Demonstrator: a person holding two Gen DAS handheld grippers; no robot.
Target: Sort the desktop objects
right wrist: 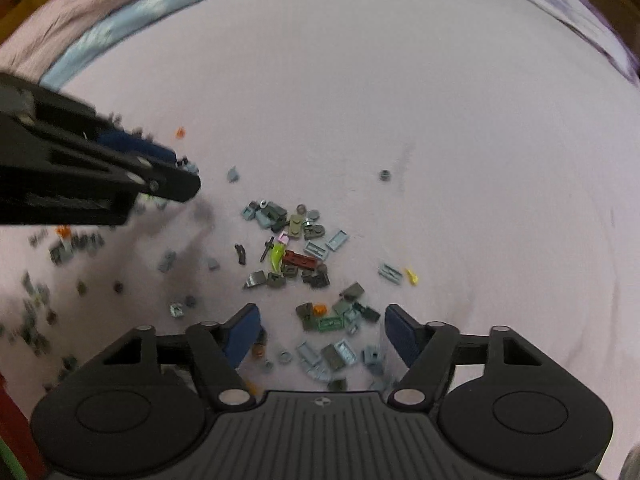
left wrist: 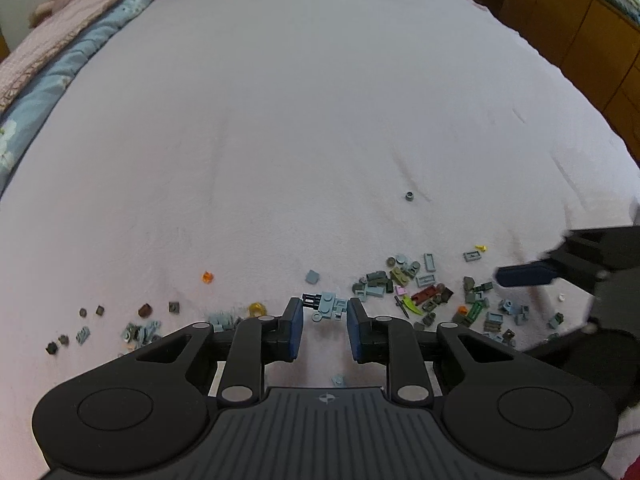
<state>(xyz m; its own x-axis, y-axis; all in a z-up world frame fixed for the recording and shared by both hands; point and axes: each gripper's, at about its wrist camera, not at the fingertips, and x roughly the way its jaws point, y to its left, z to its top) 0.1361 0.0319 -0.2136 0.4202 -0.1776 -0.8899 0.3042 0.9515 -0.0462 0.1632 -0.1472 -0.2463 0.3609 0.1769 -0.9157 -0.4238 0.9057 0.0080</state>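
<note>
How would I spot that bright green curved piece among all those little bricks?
Start at the pink bedsheet and find the main heap of small grey bricks near its front. At the heap's left edge lies the lime-green blade, beside a dark red plate. It is the only lime-green, curved, pointed piece.

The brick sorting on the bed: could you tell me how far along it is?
Partly done. A few dark pieces and a grey-blue cluster lie apart on the left. The open left gripper frames a grey-blue assembly; the right gripper hangs open, empty. The mixed pile remains unsorted.
</note>
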